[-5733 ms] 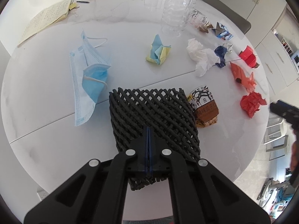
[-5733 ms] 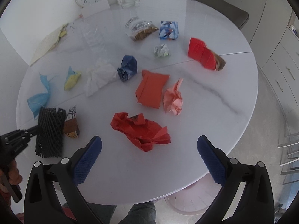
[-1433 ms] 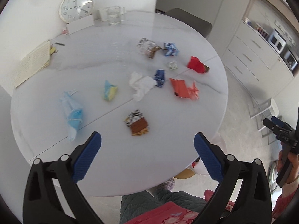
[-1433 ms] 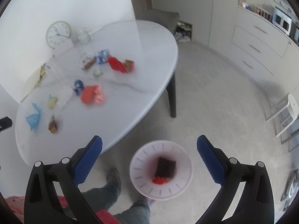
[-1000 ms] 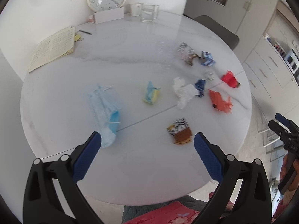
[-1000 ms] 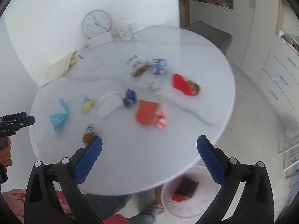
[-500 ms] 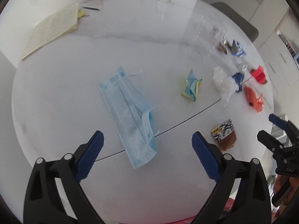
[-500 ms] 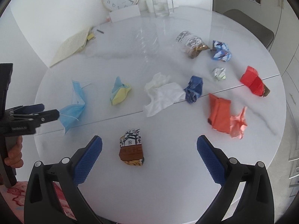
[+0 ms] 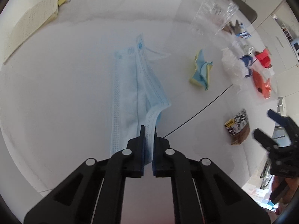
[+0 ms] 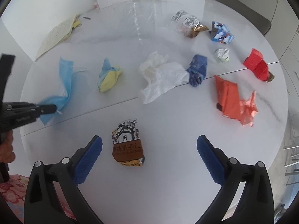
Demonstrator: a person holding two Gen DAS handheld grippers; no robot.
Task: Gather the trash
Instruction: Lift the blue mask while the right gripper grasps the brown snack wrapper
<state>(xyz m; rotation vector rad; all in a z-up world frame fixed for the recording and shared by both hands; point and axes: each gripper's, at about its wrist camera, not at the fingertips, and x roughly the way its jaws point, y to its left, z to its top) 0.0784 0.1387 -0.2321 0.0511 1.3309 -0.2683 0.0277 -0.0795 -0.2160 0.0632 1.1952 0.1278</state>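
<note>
The left gripper has just been closing, and its fingers now pinch the near edge of the mask, a soft, pleated, pale blue fabric that trails away from the fingertips across the worktop. So the step in hand looks like the pick-up of the mask. The next move probably calls for a straight lift, high enough that the limp cloth and its thin ear loops clear the worktop, then a carry to whatever bin takes the trash; none shows here.

The right gripper hovers with its blue, knobbly fingers spread wide. Between them lies the snack packet, a flattened, glossy foil pouch with print, nearer the left finger. It is not yet touched; a short drop and a squeeze across its width should take it.

Beyond the right fingers lie a crumpled white tissue, a blue wrapper, an orange wrapper and a folded red one.
</note>
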